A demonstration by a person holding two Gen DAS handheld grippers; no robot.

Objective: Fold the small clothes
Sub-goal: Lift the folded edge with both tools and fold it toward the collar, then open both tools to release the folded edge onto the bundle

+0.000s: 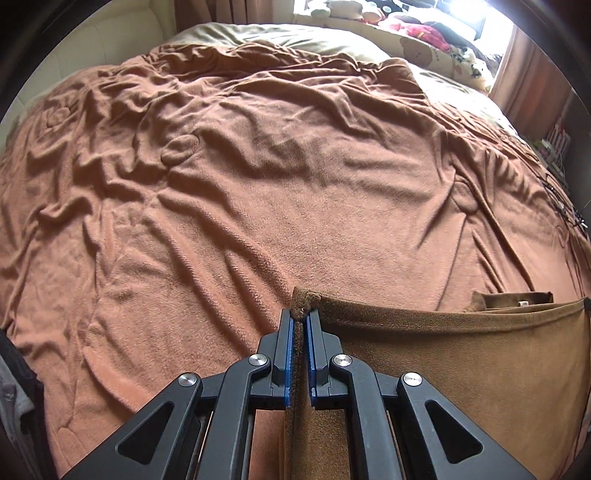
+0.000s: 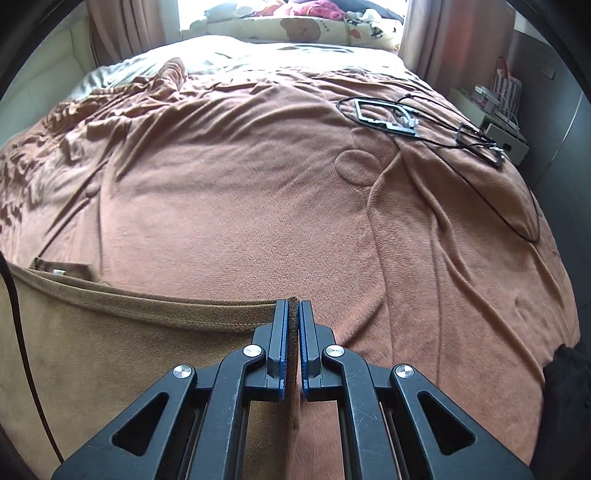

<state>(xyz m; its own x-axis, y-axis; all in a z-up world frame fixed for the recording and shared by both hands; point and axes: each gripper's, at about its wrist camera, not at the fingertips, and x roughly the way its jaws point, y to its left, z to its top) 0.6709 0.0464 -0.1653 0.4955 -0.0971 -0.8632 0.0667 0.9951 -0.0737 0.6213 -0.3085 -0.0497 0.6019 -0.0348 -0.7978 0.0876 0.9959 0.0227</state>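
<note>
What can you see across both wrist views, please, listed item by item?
Brown garment: one, dark tan, stretched between both grippers at the near edge, label at its collar.
Blanket: one, rust-orange, wrinkled, covering the bed.
Black cables with frames: a few, black, far right of the blanket.
Bear-print pillow: one, cream, at the bed's head.
Plush toys: several, red and pale, by the window.
Curtains: pinkish-brown, both sides of the window.
Left gripper: black, blue pads, shut on a garment corner.
Right gripper: same, shut on the other corner.
</note>
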